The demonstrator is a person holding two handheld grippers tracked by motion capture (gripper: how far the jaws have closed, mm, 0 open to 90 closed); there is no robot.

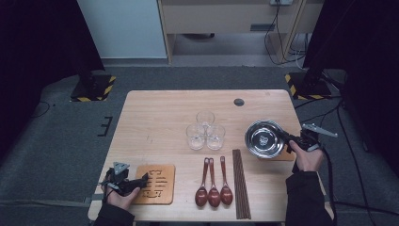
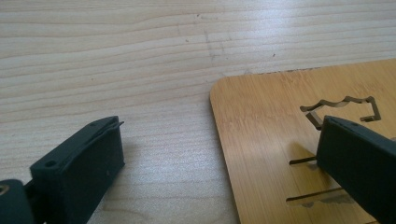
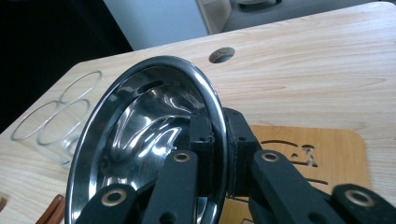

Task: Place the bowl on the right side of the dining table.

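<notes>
- Our right gripper is pinching the rim of the round, shiny stainless-steel bowl: in the right gripper view one black jaw sits inside the bowl wall and the other outside it, pressed tight on the thin metal edge.
- The bowl hangs off the gripper toward the table's middle, tilted, with its open face turned up and toward the camera above; we judge it lifted rather than resting flat.
- The relation that counts for us: just under and behind the bowl lies a square bamboo trivet with cut-out slots, at the right edge of the pale wooden table. The bowl covers most of it from above, so we judge the next move to be a short lowering onto that trivet, with the bowl levelled first.
- Our left gripper is spread wide and holds nothing; its jaws straddle the near left corner of a second square bamboo trivet, one jaw over bare table, the other over the board.
- The right hand is plainly nearer the bowl's target; the left is well apart from it, across the table.
- Between the two sit three clear drinking glasses, three dark red-brown wooden spoons and a bundle of dark wooden chopsticks, all lying lengthwise front to back.
</notes>
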